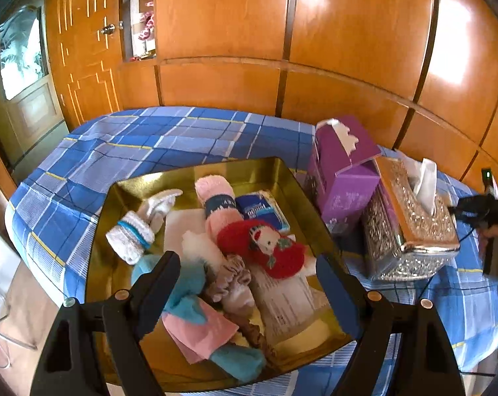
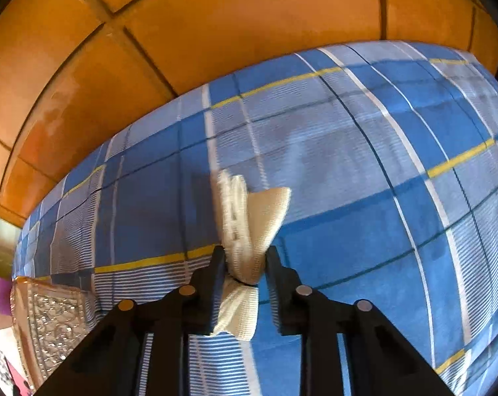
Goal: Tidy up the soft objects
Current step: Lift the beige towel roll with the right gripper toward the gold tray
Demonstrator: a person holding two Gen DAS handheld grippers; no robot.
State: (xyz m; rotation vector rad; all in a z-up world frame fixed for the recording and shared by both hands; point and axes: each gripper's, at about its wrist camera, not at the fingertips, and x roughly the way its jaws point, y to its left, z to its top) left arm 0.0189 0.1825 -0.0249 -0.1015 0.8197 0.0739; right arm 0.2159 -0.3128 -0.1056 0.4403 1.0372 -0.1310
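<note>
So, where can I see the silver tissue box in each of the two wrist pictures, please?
Left wrist view: the silver tissue box stands right of centre on the blue checked bedsheet, beside the purple tissue box and right of the gold tray.
Right wrist view: the silver tissue box sits in the lower left corner, partly cut off.
Shared landmark: the blue checked bedsheet.

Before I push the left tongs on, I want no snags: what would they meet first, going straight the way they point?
Probably the brown scrunchie in the gold tray, lying between the open left tongs, beside the blue cloth. Depth is hard to judge.
</note>
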